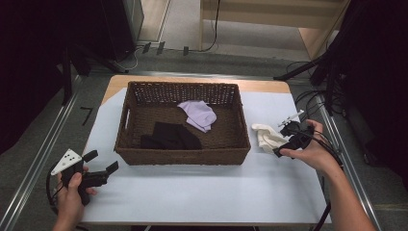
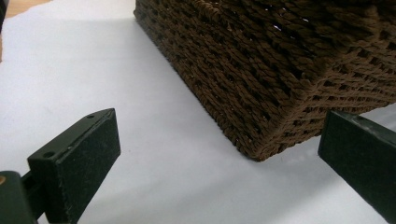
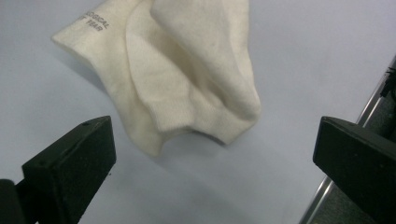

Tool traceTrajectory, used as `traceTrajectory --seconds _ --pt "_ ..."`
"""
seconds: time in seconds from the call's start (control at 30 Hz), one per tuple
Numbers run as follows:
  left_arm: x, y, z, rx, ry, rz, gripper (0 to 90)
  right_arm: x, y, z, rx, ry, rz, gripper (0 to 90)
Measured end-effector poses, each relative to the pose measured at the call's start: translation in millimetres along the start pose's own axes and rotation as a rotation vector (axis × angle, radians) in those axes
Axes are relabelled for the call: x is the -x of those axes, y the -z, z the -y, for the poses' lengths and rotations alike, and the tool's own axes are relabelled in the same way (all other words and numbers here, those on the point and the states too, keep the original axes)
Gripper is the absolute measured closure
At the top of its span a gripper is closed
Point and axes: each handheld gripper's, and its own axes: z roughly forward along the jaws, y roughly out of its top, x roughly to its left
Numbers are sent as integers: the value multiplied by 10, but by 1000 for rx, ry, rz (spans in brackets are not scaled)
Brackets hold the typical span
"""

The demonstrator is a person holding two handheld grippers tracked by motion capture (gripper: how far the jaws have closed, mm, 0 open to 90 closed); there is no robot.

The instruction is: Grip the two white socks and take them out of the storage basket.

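Observation:
A brown wicker basket (image 1: 183, 156) stands on the white table cover, holding a lilac cloth (image 1: 198, 114) and a black cloth (image 1: 171, 136). Its near left corner (image 2: 261, 140) fills the top of the left gripper view. A cream sock (image 1: 266, 136) lies crumpled on the cover just right of the basket. My right gripper (image 1: 283, 139) hovers at the sock's right side, open, and the sock (image 3: 187, 79) lies a little ahead of its jaws with nothing between them. My left gripper (image 1: 102, 161) is open and empty near the basket's front left corner.
The white cover (image 1: 202, 192) spreads wide in front of the basket. A metal rail (image 1: 337, 139) runs along the table's right edge, close to my right hand. Cables (image 1: 312, 98) lie on the floor at the right, and a wooden shelf unit (image 1: 274, 19) stands behind.

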Motion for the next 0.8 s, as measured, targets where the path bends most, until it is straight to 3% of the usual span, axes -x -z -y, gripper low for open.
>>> traceTrajectory --seconds 0.07,0.1,0.4,0.8 --pt "1 2 0 -1 1 0 1 -5 18 68 25 -17 7 0" --pt "0 1 1 1 2 1 1 -6 43 137 64 -42 4 0" --pt "-6 7 2 4 2 -4 0 -42 74 440 189 -112 2 0" --pt "-6 15 5 13 14 -16 0 -83 28 1016 406 -311 -37 0"
